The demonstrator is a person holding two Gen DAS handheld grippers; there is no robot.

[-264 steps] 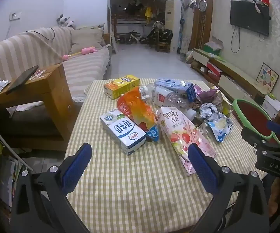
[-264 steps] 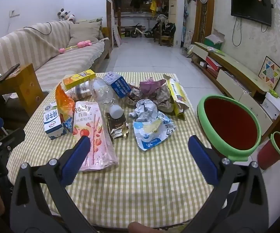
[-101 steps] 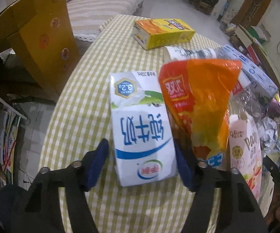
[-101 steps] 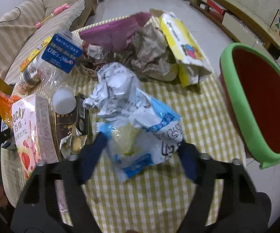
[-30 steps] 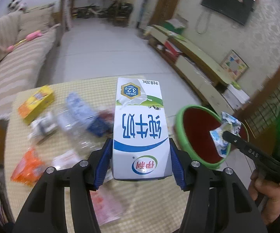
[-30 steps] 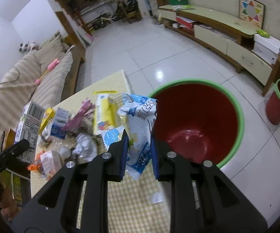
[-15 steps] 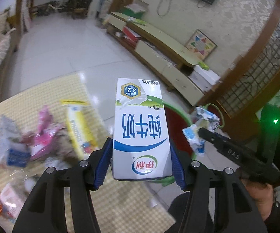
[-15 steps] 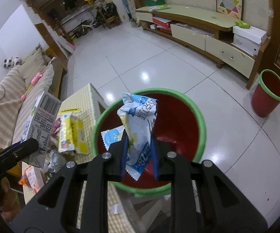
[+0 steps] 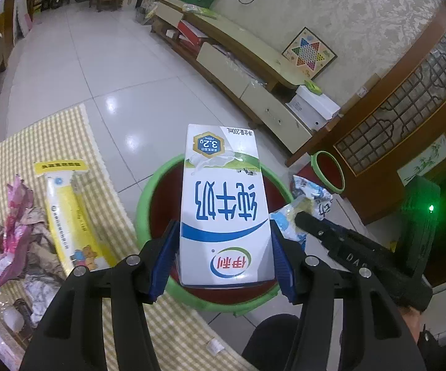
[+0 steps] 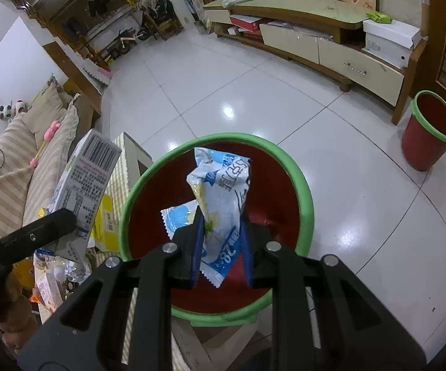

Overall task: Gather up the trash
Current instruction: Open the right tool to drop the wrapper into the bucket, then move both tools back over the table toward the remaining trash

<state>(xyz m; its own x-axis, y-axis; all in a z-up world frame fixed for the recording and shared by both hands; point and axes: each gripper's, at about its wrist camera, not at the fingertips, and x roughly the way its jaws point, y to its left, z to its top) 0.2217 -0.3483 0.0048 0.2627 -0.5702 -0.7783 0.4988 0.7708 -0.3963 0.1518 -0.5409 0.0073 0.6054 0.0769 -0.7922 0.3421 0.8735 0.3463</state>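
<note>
My left gripper is shut on a white and blue milk carton and holds it above the big red bin with a green rim. My right gripper is shut on a crumpled blue and white snack wrapper, held over the same bin. The carton also shows at the left in the right wrist view. The wrapper and right gripper show at the right in the left wrist view.
The checked table holds a yellow pouch, a pink wrapper and other litter at the left. A smaller red bin stands on the tiled floor by the wooden door. A low TV cabinet runs along the wall.
Both grippers have swung further right from the table until they sit over the big red bin. Both keep their hold on the carton and the wrapper.
</note>
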